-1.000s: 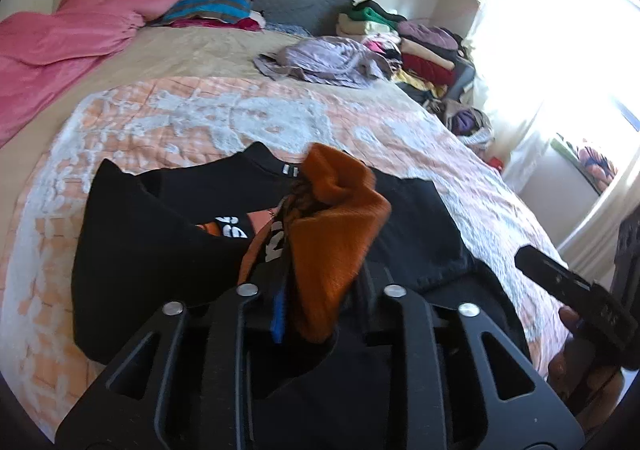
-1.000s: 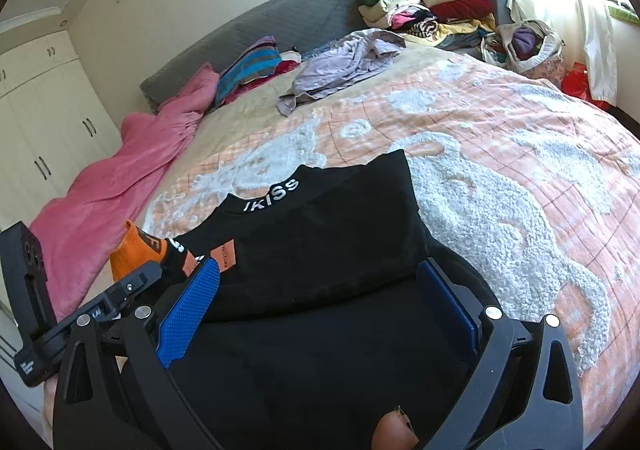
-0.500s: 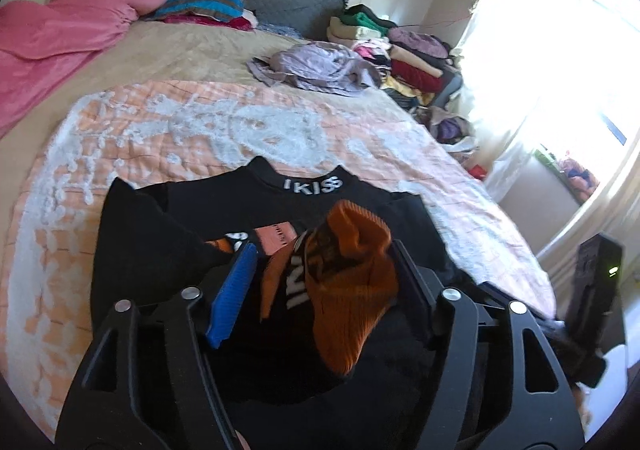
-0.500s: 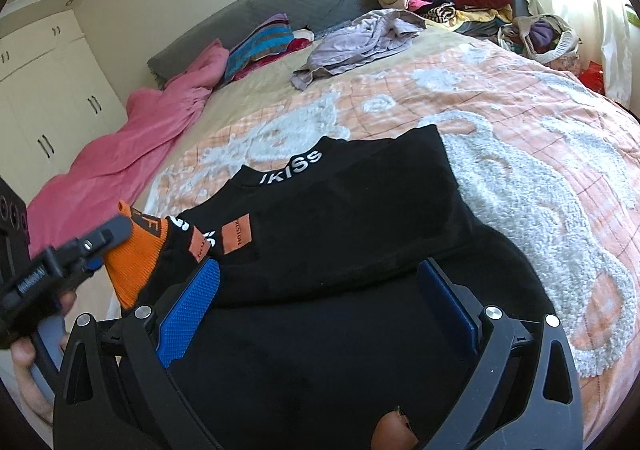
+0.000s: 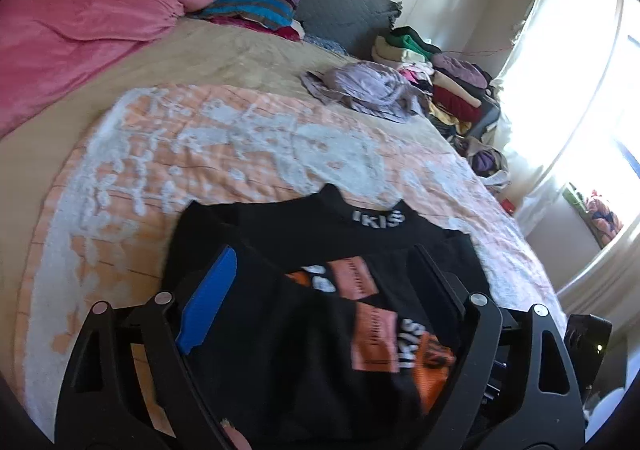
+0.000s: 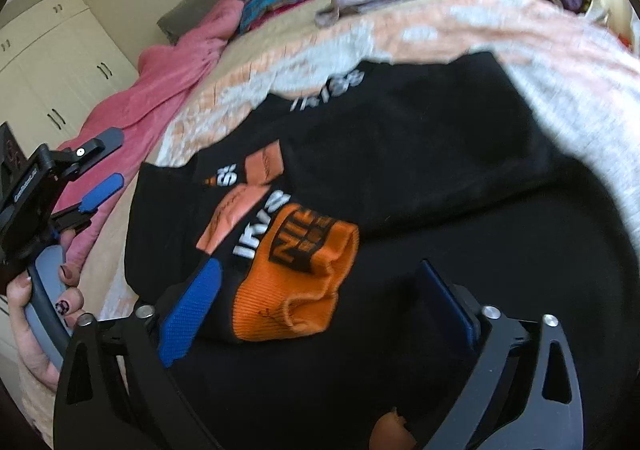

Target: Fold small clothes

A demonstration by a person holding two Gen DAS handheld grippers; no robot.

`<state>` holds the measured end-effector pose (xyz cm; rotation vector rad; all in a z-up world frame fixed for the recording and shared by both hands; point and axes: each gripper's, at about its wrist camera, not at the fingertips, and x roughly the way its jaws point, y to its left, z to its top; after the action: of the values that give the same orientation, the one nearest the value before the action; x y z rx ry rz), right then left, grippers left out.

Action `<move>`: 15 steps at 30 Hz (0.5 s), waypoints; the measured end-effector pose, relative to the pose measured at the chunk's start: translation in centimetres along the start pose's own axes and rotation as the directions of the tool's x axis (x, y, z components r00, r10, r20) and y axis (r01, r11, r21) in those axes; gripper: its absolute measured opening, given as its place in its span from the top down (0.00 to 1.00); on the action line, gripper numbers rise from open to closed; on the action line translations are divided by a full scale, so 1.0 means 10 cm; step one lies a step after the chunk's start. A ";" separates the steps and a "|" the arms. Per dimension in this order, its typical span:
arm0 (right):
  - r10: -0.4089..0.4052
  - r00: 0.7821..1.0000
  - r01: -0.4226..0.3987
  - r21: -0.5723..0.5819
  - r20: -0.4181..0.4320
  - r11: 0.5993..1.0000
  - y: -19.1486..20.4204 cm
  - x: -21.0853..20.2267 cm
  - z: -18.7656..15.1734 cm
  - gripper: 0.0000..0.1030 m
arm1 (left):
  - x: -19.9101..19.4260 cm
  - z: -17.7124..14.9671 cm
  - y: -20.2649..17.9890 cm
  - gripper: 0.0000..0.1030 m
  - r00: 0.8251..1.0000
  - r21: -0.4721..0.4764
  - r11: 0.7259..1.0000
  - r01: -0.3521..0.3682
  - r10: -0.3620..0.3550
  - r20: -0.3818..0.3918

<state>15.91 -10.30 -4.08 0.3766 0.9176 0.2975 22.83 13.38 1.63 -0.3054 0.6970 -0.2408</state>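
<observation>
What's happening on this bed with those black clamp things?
A person is folding a black top laid on the peach bedspread, using a hand-held gripper in each hand. The orange-cuffed sleeve lies folded across the garment. The left gripper stands off to the side, its jaws opening with nothing between them. The right gripper hovers low over the orange cuff, its jaws closing, though the pads do not press on it yet.

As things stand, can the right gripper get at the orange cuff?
Probably yes: the orange cuff lies uncovered on the black shirt, just ahead of the right gripper, whose jaws are closing with nothing between them yet.
</observation>
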 end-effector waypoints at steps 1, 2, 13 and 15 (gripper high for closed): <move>-0.001 1.000 0.001 0.008 -0.005 1.000 0.01 0.04 -0.01 0.23 | -0.01 -0.01 0.06 0.22 1.000 0.007 1.000 -0.025 0.025 0.005; -0.007 1.000 0.007 0.011 -0.001 1.000 0.02 0.08 -0.01 0.28 | -0.02 -0.01 0.09 0.21 0.999 0.009 0.999 -0.035 0.035 0.006; 0.025 0.998 -0.020 -0.097 0.057 0.995 0.26 0.00 0.11 0.92 | -0.13 0.05 0.49 0.19 0.995 -0.083 0.992 -0.091 0.094 0.038; 0.037 0.996 -0.025 -0.143 0.084 0.989 0.33 -0.09 0.19 0.92 | -0.16 0.06 0.55 0.19 0.994 -0.106 0.990 -0.096 0.101 0.044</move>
<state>16.61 -8.10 -0.94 0.2704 0.8016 0.3702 22.73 19.15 1.07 -0.3742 0.6748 -0.1028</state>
